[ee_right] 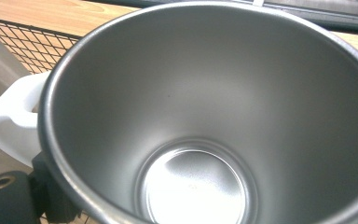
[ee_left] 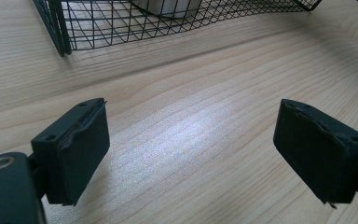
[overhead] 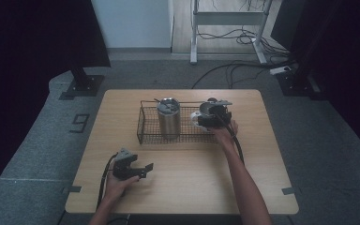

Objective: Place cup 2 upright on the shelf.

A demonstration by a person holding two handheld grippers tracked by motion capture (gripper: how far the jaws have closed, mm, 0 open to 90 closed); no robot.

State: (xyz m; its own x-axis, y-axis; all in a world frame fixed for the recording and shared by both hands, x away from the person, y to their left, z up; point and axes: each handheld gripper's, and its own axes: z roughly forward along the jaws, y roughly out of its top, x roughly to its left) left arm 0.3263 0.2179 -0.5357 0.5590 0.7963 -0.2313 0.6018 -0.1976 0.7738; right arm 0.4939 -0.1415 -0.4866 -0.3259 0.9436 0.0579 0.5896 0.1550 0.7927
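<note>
Right gripper (overhead: 212,114) over the right end of the wire basket (overhead: 146,123), clamped on a steel mug (ee_right: 205,116) with a white handle (ee_right: 14,122) (one jaw visible just outside the rim, the other hidden, so how far apart the fingers sit can't be told). Steel tumbler (overhead: 168,117) standing upright in the basket's middle. Left gripper (ee_left: 191,154) low over bare table (ee_left: 191,84) near the front edge, jaws spread wide, holding nothing.

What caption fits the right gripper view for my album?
Looking straight down into an empty steel mug with a white handle.
</note>
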